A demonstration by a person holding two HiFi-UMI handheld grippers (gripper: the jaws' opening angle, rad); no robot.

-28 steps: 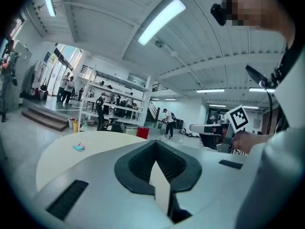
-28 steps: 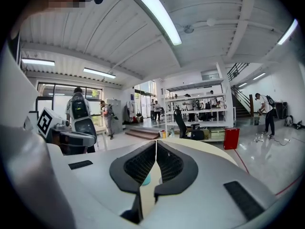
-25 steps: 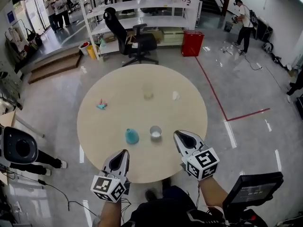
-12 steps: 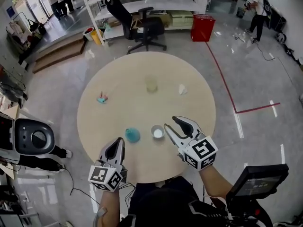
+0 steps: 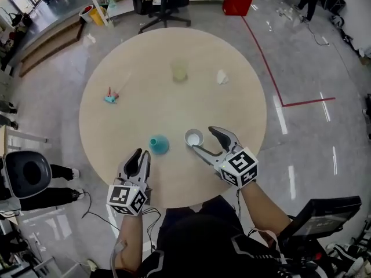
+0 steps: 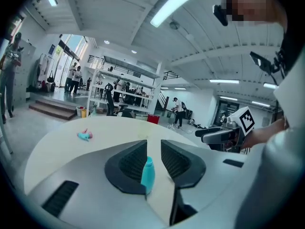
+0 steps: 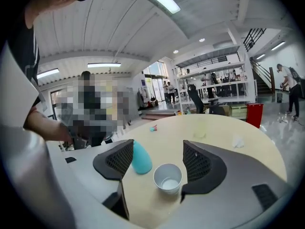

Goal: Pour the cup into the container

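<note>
The white cup (image 5: pixel 193 137) stood upright on the round bench (image 5: pixel 174 106), just beside the teal flask-shaped container (image 5: pixel 158 144). The right gripper (image 5: pixel 202 139) was reaching in with its fingers opening wide on either side of the cup. They were not pressing on it, and it looked to me like a grab ahead of the pour. The left gripper (image 5: pixel 138 155) hung near the bench's edge. Its fingers were parting slightly with nothing between them, lined up on the container, probably to steady it.

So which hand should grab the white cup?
Right. The right gripper, jaws opening, has the small white round cup at its mouth, untouched; the left gripper, jaws opening and empty, sits farther back, facing the teal flask-shaped container.
</note>
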